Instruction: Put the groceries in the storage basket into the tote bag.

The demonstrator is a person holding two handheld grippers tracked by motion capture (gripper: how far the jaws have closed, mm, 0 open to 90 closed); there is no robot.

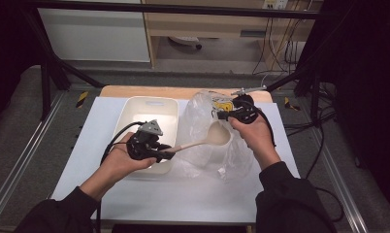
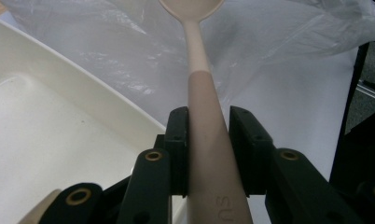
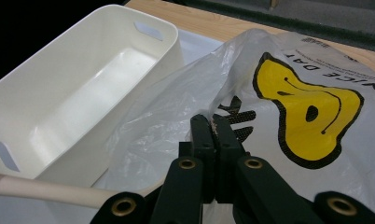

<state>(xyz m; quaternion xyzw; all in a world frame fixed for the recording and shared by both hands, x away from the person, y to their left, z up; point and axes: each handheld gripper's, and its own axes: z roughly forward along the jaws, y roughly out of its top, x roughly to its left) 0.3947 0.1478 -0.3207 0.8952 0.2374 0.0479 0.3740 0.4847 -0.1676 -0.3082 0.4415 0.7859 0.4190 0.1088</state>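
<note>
Beige and smooth, the spoon (image 2: 209, 140) sat with its thick handle clamped between the two black jaws of the left gripper (image 1: 170, 155), which pressed on it from either side. In the left gripper view the handle ran straight up from the jaws, narrowing toward the bowl at the top edge (some embossed lettering showed near the bottom, too cut off to read). In the high view the left gripper hung over the near right corner of the white bin (image 1: 135, 109), and the spoon stretched from it up and to the right, its bowl (image 1: 218, 133) lying against the clear plastic bag (image 1: 200, 116).

Farther along, the right gripper (image 1: 221, 115) was pinched tight on a fold of that bag; in the right gripper view its jaws met with the thin film caught between them. Just beyond them the bag bore a yellow printed figure (image 3: 311, 112) with black outlines. The bag rested crumpled on the white table (image 1: 183, 194), just beside the bin and touching its right wall. The bin stood open beyond the left gripper, with slot handles in its end walls.
</note>
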